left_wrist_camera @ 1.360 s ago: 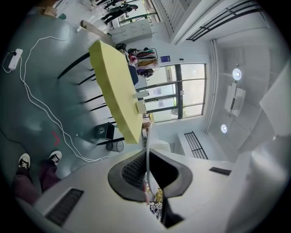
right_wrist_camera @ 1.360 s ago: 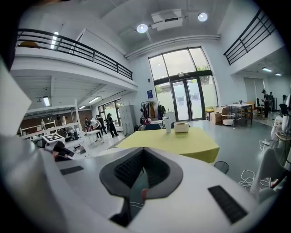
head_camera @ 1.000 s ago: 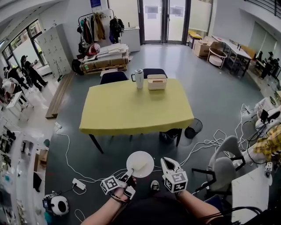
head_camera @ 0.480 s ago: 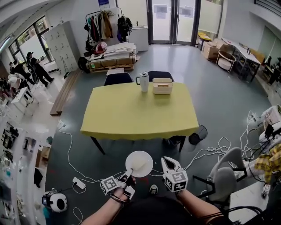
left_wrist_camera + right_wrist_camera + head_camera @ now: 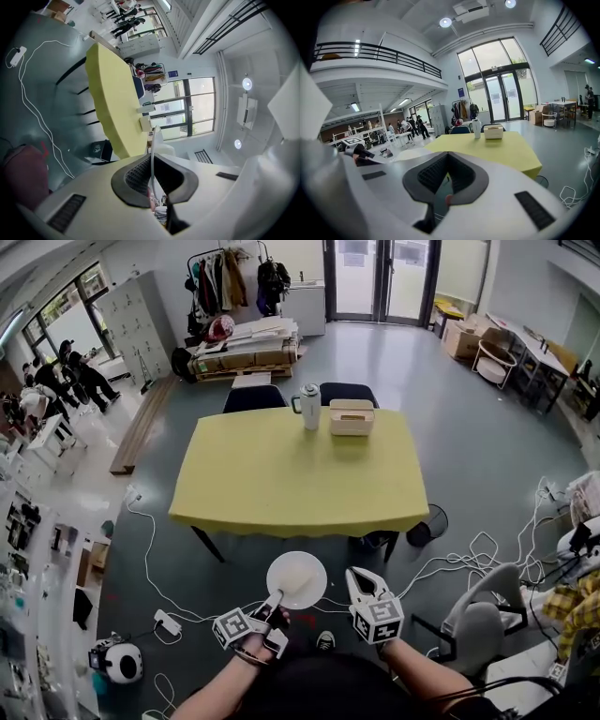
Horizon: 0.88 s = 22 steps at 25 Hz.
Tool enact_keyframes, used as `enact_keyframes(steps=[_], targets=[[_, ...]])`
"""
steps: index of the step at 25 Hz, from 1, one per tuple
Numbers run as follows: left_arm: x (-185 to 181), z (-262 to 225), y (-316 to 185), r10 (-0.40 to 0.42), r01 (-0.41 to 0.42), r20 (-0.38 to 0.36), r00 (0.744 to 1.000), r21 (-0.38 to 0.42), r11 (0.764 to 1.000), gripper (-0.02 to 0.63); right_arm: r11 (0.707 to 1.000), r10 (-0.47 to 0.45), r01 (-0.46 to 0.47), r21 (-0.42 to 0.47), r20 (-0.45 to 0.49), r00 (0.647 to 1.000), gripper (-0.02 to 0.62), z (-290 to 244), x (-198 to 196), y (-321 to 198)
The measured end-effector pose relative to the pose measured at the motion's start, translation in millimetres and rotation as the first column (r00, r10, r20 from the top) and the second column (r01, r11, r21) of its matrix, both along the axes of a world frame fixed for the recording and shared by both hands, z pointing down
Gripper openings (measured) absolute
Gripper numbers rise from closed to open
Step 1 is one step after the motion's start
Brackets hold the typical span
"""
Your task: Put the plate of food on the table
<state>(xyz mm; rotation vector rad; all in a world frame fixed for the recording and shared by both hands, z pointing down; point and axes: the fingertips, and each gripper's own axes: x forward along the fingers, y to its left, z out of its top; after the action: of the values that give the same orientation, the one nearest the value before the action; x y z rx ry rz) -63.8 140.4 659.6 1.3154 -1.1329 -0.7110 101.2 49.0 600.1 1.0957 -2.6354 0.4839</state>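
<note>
Head camera looked steeply down on the yellow table (image 5: pixel 291 474) ahead, with left gripper (image 5: pixel 272 601) and right gripper (image 5: pixel 359 576) close below. Each gripper camera looked past its own jaws toward that table, the left view rolled sideways.

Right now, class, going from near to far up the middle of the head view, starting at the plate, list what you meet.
white plate → yellow table → white jug → dark chairs → glass doors

Left gripper (image 5: pixel 277 597) clamped shut, right gripper (image 5: pixel 357 576) closed.
</note>
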Motion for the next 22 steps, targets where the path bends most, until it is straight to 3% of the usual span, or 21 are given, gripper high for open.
enact_keyframes(steps=[6,16,22], targets=[[-1.7,-5.6,-25.2,-0.005,0.006,-0.024,1.000,0.034,0.999,0.017,1.000,-0.013,0.013,0.003,-0.004,1.000,0.011,-0.2,-5.6,-20.0],[-17.3,1.1,-67.4,0.009,-0.009,-0.022,1.000,0.011,1.000,0.017,1.000,0.013,-0.013,-0.002,0.001,1.000,0.011,4.3,-19.3,-65.1],[-36.5,1.6,-115.5,0.033,-0.032,-0.030,0.999,0.032,0.999,0.017,0.999,0.040,-0.040,-0.006,-0.005,0.999,0.011,9.4,-33.9,-105.7]])
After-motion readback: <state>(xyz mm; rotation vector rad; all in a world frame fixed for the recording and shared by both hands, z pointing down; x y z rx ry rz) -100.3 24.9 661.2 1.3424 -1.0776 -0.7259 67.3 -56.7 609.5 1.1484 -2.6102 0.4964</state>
